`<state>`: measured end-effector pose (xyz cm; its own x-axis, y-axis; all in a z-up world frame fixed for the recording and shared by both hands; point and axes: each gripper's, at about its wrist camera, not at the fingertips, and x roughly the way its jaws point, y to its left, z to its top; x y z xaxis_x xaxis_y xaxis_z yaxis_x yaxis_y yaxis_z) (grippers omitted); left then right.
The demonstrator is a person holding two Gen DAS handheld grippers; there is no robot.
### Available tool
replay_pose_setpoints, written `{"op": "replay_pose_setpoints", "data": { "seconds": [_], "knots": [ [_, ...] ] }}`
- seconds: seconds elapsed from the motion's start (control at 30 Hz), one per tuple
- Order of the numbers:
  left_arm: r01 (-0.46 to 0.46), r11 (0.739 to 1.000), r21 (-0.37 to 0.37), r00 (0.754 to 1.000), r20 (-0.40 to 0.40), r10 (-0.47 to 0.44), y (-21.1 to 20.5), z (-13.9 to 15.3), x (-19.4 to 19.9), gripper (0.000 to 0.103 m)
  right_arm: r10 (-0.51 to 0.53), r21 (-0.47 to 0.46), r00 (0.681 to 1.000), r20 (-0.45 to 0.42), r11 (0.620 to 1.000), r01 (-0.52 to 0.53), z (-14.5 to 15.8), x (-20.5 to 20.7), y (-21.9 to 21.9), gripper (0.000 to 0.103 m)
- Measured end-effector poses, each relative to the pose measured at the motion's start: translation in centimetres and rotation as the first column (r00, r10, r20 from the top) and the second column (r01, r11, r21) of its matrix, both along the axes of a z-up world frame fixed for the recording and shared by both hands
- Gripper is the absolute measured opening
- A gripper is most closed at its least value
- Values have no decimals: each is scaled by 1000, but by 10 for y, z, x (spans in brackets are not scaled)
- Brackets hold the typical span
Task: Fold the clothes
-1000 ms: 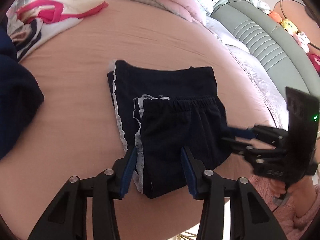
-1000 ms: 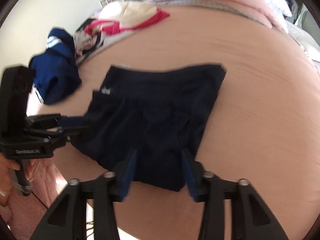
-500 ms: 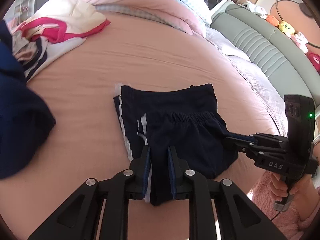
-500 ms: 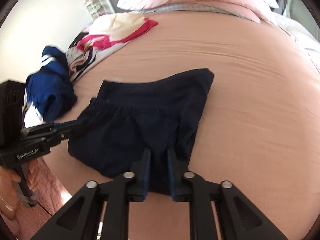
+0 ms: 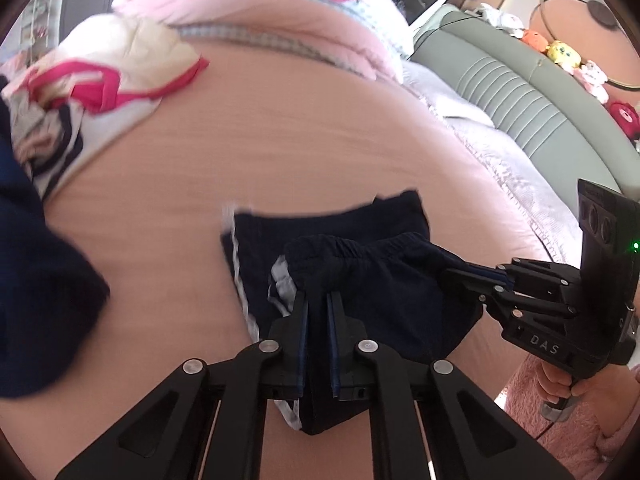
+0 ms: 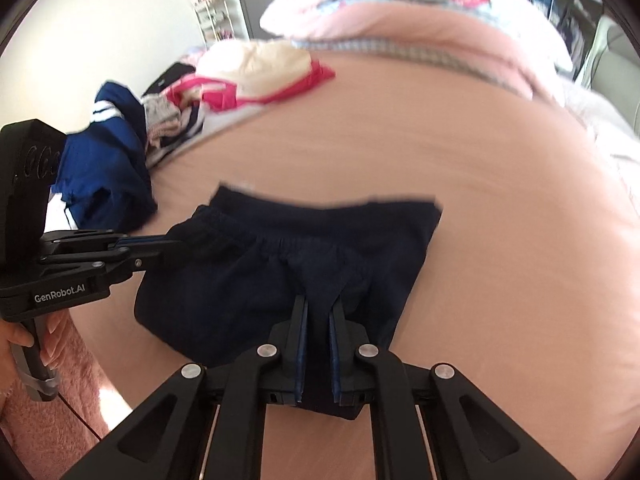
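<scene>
Dark navy shorts [image 5: 384, 280] with white side stripes lie half folded on the pink bed sheet [image 5: 280, 152]. My left gripper [image 5: 318, 304] is shut on the near left part of the shorts, by the striped edge. My right gripper [image 6: 318, 312] is shut on the near right part of the shorts [image 6: 280, 264]. Both lift the near fold, which bunches up over the flat layer. The right gripper shows in the left wrist view [image 5: 460, 274], and the left gripper shows in the right wrist view [image 6: 160, 242].
A pile of clothes, white, pink and striped [image 5: 92, 92], lies at the far left with a blue garment [image 6: 104, 168] beside it. A pink quilt [image 5: 280, 12] lies along the far edge. A grey-green headboard [image 5: 520, 92] is at the right.
Both grippers went from open around the shorts' near edge to shut on it. They have since raised the fold, and the fabric bunches upward toward the far side.
</scene>
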<state>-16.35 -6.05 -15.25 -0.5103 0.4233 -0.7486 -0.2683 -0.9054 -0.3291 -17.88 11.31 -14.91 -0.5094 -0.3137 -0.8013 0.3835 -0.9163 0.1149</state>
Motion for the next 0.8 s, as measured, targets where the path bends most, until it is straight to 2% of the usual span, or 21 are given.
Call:
{"op": "replay_pose_setpoints", "data": {
  "seconds": [0.07, 0.1, 0.13, 0.2, 0.23, 0.27, 0.3, 0.33, 0.37, 0.43, 0.53, 0.6, 0.63, 0.73, 0.8],
  "knots": [
    [14, 1000, -5, 1000, 7, -14, 1, 0, -8, 7, 2, 13, 1000, -23, 1000, -1, 3, -11, 1, 7],
    [35, 999, -1, 998, 54, -35, 2, -6, -13, 7, 3, 20, 1000, -27, 1000, -3, 3, -17, 2, 8],
    [50, 999, 1, 994, 92, -50, 3, -12, -17, 7, 31, 24, 999, 23, 999, -32, -2, -27, 5, 9],
    [42, 999, -25, 993, 107, -39, 1, -21, -14, 9, 83, 44, 978, 193, 995, -93, -22, -43, 4, 11],
    [38, 999, -37, 993, 115, -34, 0, -25, -12, 12, 76, 50, 977, 202, 995, -88, -25, -44, 8, 16],
    [36, 998, -44, 993, 118, -30, 0, -29, -10, 17, 69, 55, 975, 209, 995, -82, -29, -44, 13, 25],
    [39, 999, -29, 994, 106, -36, -1, -29, -8, 21, 62, 43, 979, 195, 997, -72, -28, -43, 19, 30],
    [43, 999, -14, 995, 93, -41, -1, -30, -5, 31, 55, 18, 979, 197, 998, -59, -28, -44, 23, 36],
    [48, 999, -1, 996, 81, -48, -1, -31, -3, 42, 48, -7, 979, 200, 999, -47, -28, -44, 28, 38],
    [37, 999, -33, 998, 47, -36, 3, -31, -2, 44, 44, -5, 983, 180, 999, -44, -29, -45, 24, 40],
    [2, 997, -80, 1000, -2, -3, 6, -33, -4, 44, 38, -3, 988, 150, 999, -38, -31, -46, 18, 39],
    [14, 997, -82, 1000, 10, -14, 9, -37, -7, 33, 34, -2, 991, 131, 999, -34, -32, -46, 14, 27],
    [4, 995, -96, 1000, 1, -4, 9, -37, -7, 21, 32, -2, 992, 121, 999, -32, -33, -47, 12, 15],
    [-25, 993, -118, 999, -43, 20, 11, -31, -5, 10, 29, -4, 997, 74, 1000, -29, -28, -45, 10, 9],
    [-39, 993, -107, 995, -97, 29, 10, -19, -2, 10, 26, -7, 1000, 16, 1000, -26, -15, -42, 11, 9]
  ]
}}
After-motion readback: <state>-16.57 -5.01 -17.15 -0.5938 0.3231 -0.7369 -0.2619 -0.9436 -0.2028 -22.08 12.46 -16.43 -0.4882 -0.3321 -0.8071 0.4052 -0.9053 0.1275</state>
